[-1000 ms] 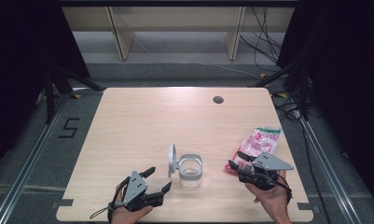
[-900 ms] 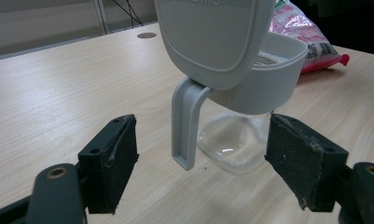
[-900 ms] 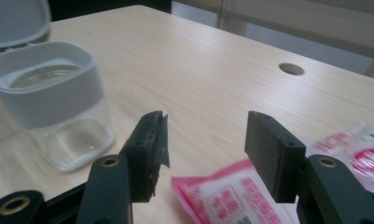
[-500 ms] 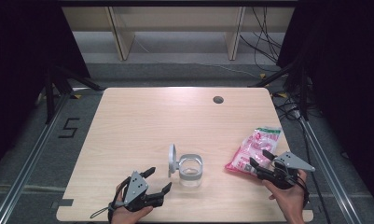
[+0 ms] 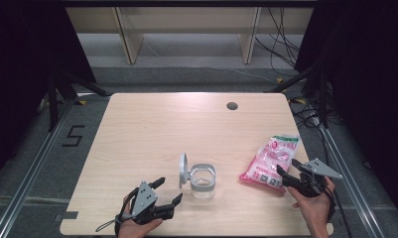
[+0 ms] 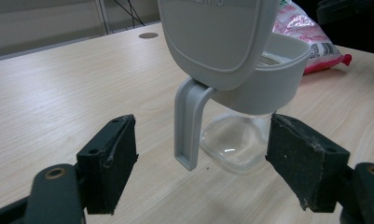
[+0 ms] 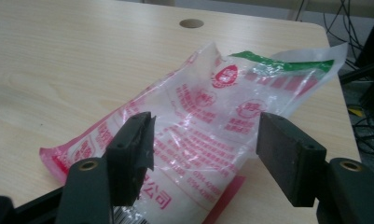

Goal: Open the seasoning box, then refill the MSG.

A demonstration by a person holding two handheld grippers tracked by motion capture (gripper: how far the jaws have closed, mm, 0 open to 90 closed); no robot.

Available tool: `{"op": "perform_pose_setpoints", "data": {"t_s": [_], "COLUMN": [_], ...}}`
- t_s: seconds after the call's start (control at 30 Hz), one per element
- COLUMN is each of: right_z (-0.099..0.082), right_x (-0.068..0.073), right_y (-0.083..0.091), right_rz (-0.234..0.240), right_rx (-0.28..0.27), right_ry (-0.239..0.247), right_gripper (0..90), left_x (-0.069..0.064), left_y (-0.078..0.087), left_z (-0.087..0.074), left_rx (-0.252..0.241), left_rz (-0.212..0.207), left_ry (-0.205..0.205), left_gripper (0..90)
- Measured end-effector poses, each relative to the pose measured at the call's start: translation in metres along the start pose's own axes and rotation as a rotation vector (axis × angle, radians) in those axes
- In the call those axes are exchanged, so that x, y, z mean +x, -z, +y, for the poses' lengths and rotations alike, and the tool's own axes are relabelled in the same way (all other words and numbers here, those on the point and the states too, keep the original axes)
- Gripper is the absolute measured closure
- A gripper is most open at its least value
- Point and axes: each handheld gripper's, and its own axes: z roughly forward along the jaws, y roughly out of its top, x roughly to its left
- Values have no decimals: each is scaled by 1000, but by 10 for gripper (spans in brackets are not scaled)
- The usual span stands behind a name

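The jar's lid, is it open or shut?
Open. The grey lid stands up on its hinge beside the jar, and the jar's mouth is uncovered. In the left gripper view the lid tilts up above the rim.

Pale wood, clear glass, crinkled plastic

We see a table (image 5: 152, 129) of pale matt wood-grain laminate; on it the jar (image 5: 203, 181) has a smooth, clear glass body with a matt grey plastic collar and lid. Right of the jar, the bag (image 5: 272, 159) is glossy, wrinkled plastic film printed pink and green. Our grippers' pads (image 7: 131, 156) look matt black and rubbery, with rough edges.
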Motion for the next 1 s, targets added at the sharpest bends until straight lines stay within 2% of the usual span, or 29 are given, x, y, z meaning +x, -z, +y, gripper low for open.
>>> {"op": "perform_pose_setpoints", "data": {"t_s": [0.03,0.07,0.13,0.17,0.2,0.23,0.27,0.33,0.37,0.4,0.5,0.53,0.57,0.6,0.63,0.67,0.7,0.73,0.77,0.8,0.83,0.87,0.9,0.97,1.0], "right_z": [0,0,-1,-1,-1,-1,-2,-2,-2,-2,-2,-2,-2,-2,-2,-2,-2,-2,-2,-2,-2,-2,-2,-1,-1], "right_x": [-1,1,-2,-1,-4,-3,-6,-7,-5,-9,-8,-7,-8,-10,-8,-8,-12,-12,-9,-10,-9,-12,-11,-14,-12], "right_y": [1,2,1,0,-1,-1,-3,-5,-5,-6,-7,-7,-8,-9,-9,-10,-11,-12,-11,-12,-12,-14,-14,-16,-16], "right_rz": [-5,-9,-18,-25,-26,-34,-39,-42,-38,-39,-45,-42,-43,-43,-36,-41,-39,-38,-39,-42,-37,-42,-41,-40,-45], "right_rx": [10,11,4,7,4,13,6,6,16,7,13,22,16,14,23,25,14,14,21,20,30,16,21,15,21], "right_ry": [-8,-44,-20,-34,-18,-41,-14,-26,-64,-29,-59,-78,-68,-64,-89,-86,-53,-54,-89,-76,-91,-63,-84,-71,-90], "right_gripper": [369,366,363,360,351,343,338,327,326,325,321,322,321,321,321,321,321,321,321,322,322,322,322,322,322], "left_x": [-2,-3,-3,-2,-2,-3,-4,-4,-4,-4,-3,-3,-4,-4,-2,-3,-3,-2,-2,-2,-2,-2,-2,-2,-2], "left_y": [0,-1,-1,-2,-4,-3,-3,-3,-3,-3,-4,-4,-6,-5,-4,-5,-4,-4,-4,-4,-4,-4,-5,-5,-4], "left_z": [0,0,1,1,1,1,0,0,0,1,1,1,0,-1,0,-1,-1,0,0,0,0,0,-1,-1,-1], "left_rx": [1,0,2,2,-7,8,8,15,16,13,7,8,-5,6,16,6,16,15,15,18,18,16,4,3,4], "left_rz": [1,1,-4,-8,-14,-6,-4,-9,-9,-7,-5,-2,-8,-2,-1,-5,2,2,0,-3,-4,-2,-10,-8,-8], "left_ry": [26,43,23,12,13,13,32,14,18,18,14,25,44,42,20,33,37,25,17,19,18,18,24,23,32], "left_gripper": [234,234,234,234,234,234,234,234,234,234,234,234,234,234,234,234,234,234,234,234,234,233,233,233,233]}}
